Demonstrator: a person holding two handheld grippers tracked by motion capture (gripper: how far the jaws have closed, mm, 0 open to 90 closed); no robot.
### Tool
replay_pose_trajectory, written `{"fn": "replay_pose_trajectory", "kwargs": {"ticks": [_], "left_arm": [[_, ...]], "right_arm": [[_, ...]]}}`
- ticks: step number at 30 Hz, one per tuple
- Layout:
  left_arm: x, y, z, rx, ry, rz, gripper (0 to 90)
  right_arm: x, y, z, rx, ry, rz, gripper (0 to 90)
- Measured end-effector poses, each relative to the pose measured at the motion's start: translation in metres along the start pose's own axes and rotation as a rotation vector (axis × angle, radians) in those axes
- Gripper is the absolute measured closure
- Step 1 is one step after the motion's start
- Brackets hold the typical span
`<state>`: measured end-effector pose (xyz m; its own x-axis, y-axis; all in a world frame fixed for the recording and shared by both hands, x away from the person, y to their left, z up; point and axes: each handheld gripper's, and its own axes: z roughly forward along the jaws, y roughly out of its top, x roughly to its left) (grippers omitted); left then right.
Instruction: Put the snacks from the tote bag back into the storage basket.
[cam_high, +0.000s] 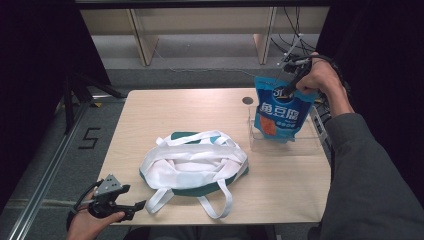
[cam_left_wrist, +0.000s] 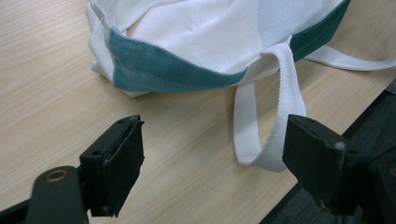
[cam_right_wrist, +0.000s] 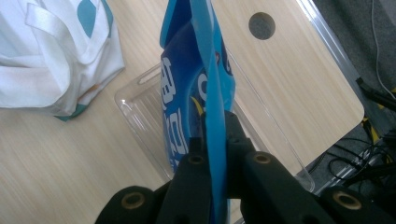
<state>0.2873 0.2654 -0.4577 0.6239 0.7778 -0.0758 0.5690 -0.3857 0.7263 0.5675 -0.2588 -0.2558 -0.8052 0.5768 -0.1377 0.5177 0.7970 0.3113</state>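
- Right gripper (cam_high: 295, 75) fingers clamped on glossy blue snack pouch (cam_high: 278, 116), lifted above clear plastic tray (cam_high: 310, 142), likely bag-bound.
- Left gripper (cam_high: 131, 207) fingers apart near white-and-teal cloth tote bag (cam_high: 192, 165) strap, desk (cam_high: 150, 115) edge.

High view overlooks table (cam_high: 150, 115); gripper views seemingly close.
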Motion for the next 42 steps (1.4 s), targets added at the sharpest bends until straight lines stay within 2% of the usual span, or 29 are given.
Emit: {"fn": "replay_pose_trajectory", "kwargs": {"ticks": [3, 6, 7, 8, 9, 10, 16, 19, 20, 21, 22, 23, 24, 28, 29, 30, 31, 34, 35, 36, 37, 38, 39, 42], "left_arm": [[0.001, 0.0, -0.001, 0.009, -0.007, 0.025, 19.6], [0.0, 0.0, 0.0, -0.005, -0.004, 0.006, 19.6], [0.002, 0.0, -0.001, 0.013, -0.007, 0.032, 19.6], [0.002, 0.0, -0.001, 0.013, -0.007, 0.032, 19.6], [0.0, 0.0, 0.0, -0.005, -0.004, 0.009, 19.6], [0.0, 0.0, -0.001, 0.003, 0.0, 0.001, 19.6], [0.0, 0.0, 0.0, 0.001, -0.001, 0.001, 19.6], [-0.001, 0.0, 0.0, 0.006, -0.001, 0.003, 19.6], [0.001, 0.001, -0.002, 0.025, -0.006, 0.038, 19.6], [0.002, 0.001, -0.002, 0.03, -0.007, 0.042, 19.6], [0.002, 0.001, -0.002, 0.03, -0.007, 0.042, 19.6], [-0.001, 0.0, 0.0, 0.0, -0.005, 0.01, 19.6], [0.0, 0.0, -0.001, 0.007, -0.008, 0.019, 19.6], [-0.001, 0.0, 0.0, 0.006, -0.001, 0.002, 19.5], [0.001, 0.0, -0.002, 0.021, -0.009, 0.034, 19.6], [0.0, 0.0, -0.001, 0.011, -0.008, 0.026, 19.6], [0.0, 0.0, -0.001, 0.004, -0.003, 0.013, 19.6], [0.0, 0.0, 0.0, -0.005, -0.007, 0.012, 19.6], [0.0, 0.0, 0.0, -0.001, -0.004, 0.011, 19.5], [0.0, 0.0, 0.0, 0.002, -0.002, 0.009, 19.6], [-0.001, 0.0, 0.0, 0.005, -0.001, 0.003, 19.6], [-0.001, 0.0, 0.0, 0.0, -0.004, -0.001, 19.5], [0.0, 0.0, -0.001, 0.008, -0.006, 0.02, 19.6], [0.0, 0.0, 0.0, 0.001, -0.001, -0.002, 19.6]], "right_arm": [[-0.001, -0.003, 0.005, -0.003, 0.006, 0.007, 90.0], [0.0, -0.005, 0.007, -0.004, 0.018, 0.0, 90.0], [0.0, -0.006, 0.008, -0.006, 0.017, 0.003, 90.0], [0.0, -0.006, 0.008, -0.006, 0.017, 0.003, 90.0], [0.0, -0.007, 0.01, -0.007, 0.021, 0.007, 90.0], [0.0, -0.009, 0.013, -0.015, 0.021, 0.007, 90.0], [-0.001, -0.018, 0.016, -0.033, 0.036, 0.016, 90.0], [-0.002, -0.02, 0.017, -0.037, 0.027, 0.025, 90.0], [-0.002, -0.023, 0.016, -0.049, 0.027, 0.032, 90.0], [-0.002, -0.024, 0.016, -0.053, 0.027, 0.035, 90.0], [-0.001, -0.025, 0.016, -0.062, 0.024, 0.039, 90.0], [-0.001, -0.026, 0.015, -0.081, 0.02, 0.039, 89.3], [-0.002, -0.028, 0.014, -0.109, 0.009, 0.046, 88.1], [0.002, -0.034, 0.008, -0.146, -0.014, 0.117, 75.9], [0.003, -0.036, 0.006, -0.161, -0.016, 0.149, 73.0], [0.004, -0.038, 0.006, -0.17, -0.03, 0.164, 70.7], [0.006, -0.039, 0.005, -0.18, -0.034, 0.172, 69.0], [0.012, -0.047, 0.005, -0.226, -0.045, 0.199, 63.0], [0.012, -0.05, 0.005, -0.235, -0.057, 0.187, 59.7], [0.015, -0.052, 0.005, -0.241, -0.061, 0.219, 56.5], [0.016, -0.055, 0.005, -0.25, -0.064, 0.227, 54.4], [0.014, -0.059, 0.008, -0.275, -0.074, 0.207, 53.3], [0.015, -0.062, 0.009, -0.272, -0.067, 0.231, 51.5], [0.017, -0.073, 0.012, -0.288, -0.078, 0.288, 46.9]]}}
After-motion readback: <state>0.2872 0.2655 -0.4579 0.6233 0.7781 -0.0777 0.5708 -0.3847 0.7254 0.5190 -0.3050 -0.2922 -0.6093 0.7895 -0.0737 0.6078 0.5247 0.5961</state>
